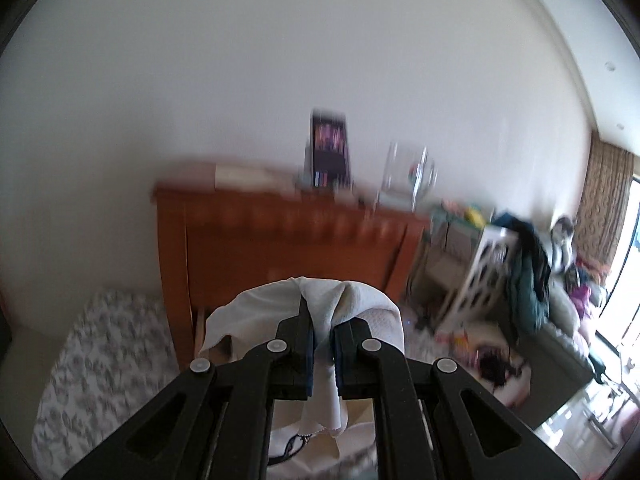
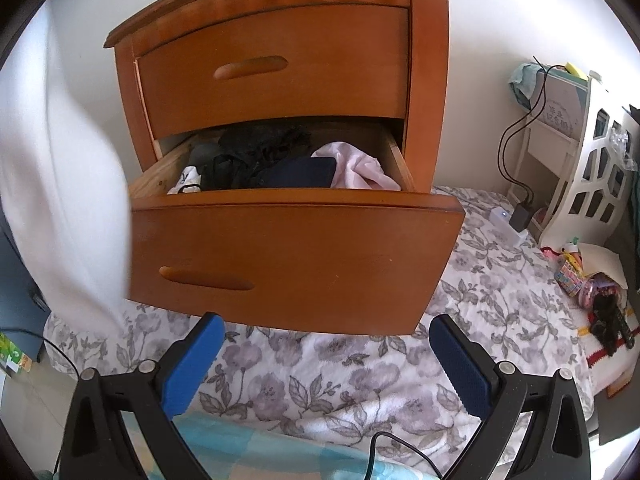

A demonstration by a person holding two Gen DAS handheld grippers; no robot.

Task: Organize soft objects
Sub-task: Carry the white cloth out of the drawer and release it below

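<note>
My left gripper (image 1: 323, 322) is shut on a white cloth (image 1: 360, 300), which bunches over the fingertips and hangs down between the fingers. It is held up in the air in front of the wooden nightstand (image 1: 280, 236). In the right wrist view the same white cloth (image 2: 60, 152) hangs as a blurred sheet at the left edge. My right gripper (image 2: 326, 330) stands open with nothing between its blue pads (image 2: 192, 364), just below the front of the pulled-out lower drawer (image 2: 296, 264). Inside the drawer lie dark clothes (image 2: 272, 160), a pink garment (image 2: 360, 168) and a white item (image 2: 188, 180).
The upper drawer (image 2: 272, 64) is closed. A floral-print blanket (image 2: 480, 292) covers the surface under the nightstand. A white lattice stand (image 2: 592, 184), a charger with cables (image 2: 520, 212) and small toys (image 2: 592, 284) sit at the right. A tablet (image 1: 330, 152) and a glass jar (image 1: 408, 178) stand on the nightstand's top.
</note>
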